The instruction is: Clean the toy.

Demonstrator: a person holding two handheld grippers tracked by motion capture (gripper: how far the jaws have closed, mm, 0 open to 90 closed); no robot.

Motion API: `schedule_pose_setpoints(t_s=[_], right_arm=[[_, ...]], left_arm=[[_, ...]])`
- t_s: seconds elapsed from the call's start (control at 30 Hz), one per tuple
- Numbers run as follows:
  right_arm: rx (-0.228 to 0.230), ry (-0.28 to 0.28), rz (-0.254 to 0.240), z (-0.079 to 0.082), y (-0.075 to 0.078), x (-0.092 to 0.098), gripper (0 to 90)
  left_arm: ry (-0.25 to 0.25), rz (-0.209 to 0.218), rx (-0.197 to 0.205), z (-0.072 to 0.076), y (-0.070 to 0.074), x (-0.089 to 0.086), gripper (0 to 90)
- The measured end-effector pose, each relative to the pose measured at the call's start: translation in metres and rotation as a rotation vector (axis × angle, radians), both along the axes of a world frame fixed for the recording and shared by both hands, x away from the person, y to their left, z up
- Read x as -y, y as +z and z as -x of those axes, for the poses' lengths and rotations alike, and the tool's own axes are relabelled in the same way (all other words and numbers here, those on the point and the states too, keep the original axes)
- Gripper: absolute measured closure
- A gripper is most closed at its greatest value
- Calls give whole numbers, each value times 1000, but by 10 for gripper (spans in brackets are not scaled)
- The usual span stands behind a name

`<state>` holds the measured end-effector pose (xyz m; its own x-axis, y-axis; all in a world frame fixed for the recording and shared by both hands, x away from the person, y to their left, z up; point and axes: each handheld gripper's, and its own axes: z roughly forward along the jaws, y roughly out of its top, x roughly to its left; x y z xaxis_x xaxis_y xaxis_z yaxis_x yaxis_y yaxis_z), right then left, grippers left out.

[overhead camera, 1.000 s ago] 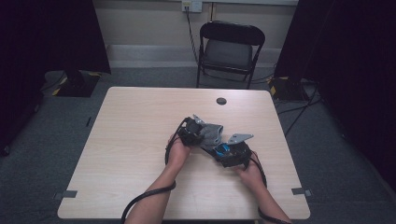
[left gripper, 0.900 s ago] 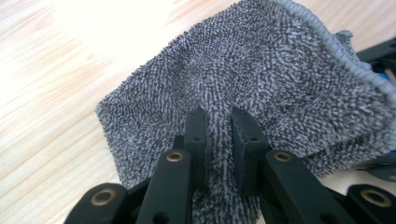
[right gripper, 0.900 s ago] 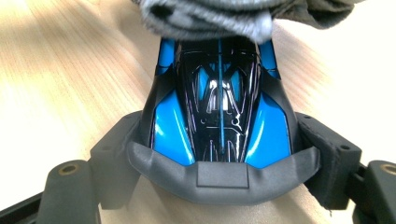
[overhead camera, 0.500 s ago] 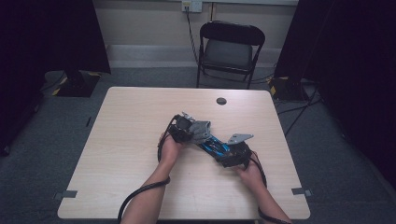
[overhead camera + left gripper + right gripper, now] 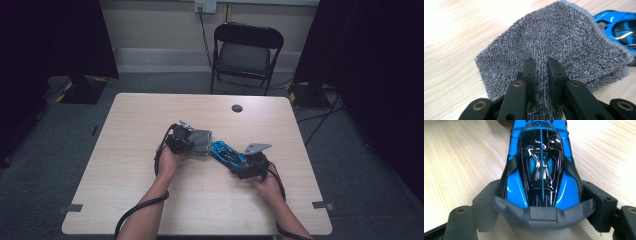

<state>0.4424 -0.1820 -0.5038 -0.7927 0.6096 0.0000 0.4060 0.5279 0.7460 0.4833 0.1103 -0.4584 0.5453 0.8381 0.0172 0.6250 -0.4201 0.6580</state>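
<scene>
I had the car (image 5: 227, 152) near the table's (image 5: 125, 150) centre, lying nose toward 10 o'clock and tail toward 4 in the high view. My right gripper (image 5: 541, 195) was clamped across its rear, jaws wide on the two flanks just ahead of the grey tail wing. The shell was glossy and hard, so I judged it light, stiff and slippery; the thin wing looked like the part to break, and the flanks seemed the sound place to hold. A hard push on the nose, I thought, could make it slide or pivot between the pads.

My left gripper (image 5: 541, 75) was pinched together on a fold of the cloth (image 5: 554, 47), which lay at the car's 10 o'clock, its far edge up against the nose. The cloth looked soft, floppy and grippy, a fuzzy grey pile; a gathered fold gave me enough bite to drag it without it slipping free.
</scene>
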Motion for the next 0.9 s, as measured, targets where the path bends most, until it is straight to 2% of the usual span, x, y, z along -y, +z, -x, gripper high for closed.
schedule_pose_setpoints(t_s=[0.07,0.13,0.17,0.2,0.33,0.37,0.63,0.9], right_arm=[[0,0,0,0,0,0,238],[0,-1,0,0,0,0,238],[0,-1,0,0,0,0,238],[0,-1,0,0,0,0,238],[0,0,0,0,0,0,238],[0,0,0,0,0,0,238],[0,0,0,0,0,0,238],[0,0,1,0,0,0,238]], left_arm=[[-27,18,16,6,9,0,783],[-32,31,25,8,12,1,783],[-55,45,45,12,19,5,783],[-55,45,45,12,19,5,783],[-107,65,73,20,33,17,783],[-137,68,77,24,37,24,783],[-207,104,81,37,38,50,783],[-253,100,73,43,34,72,782]])
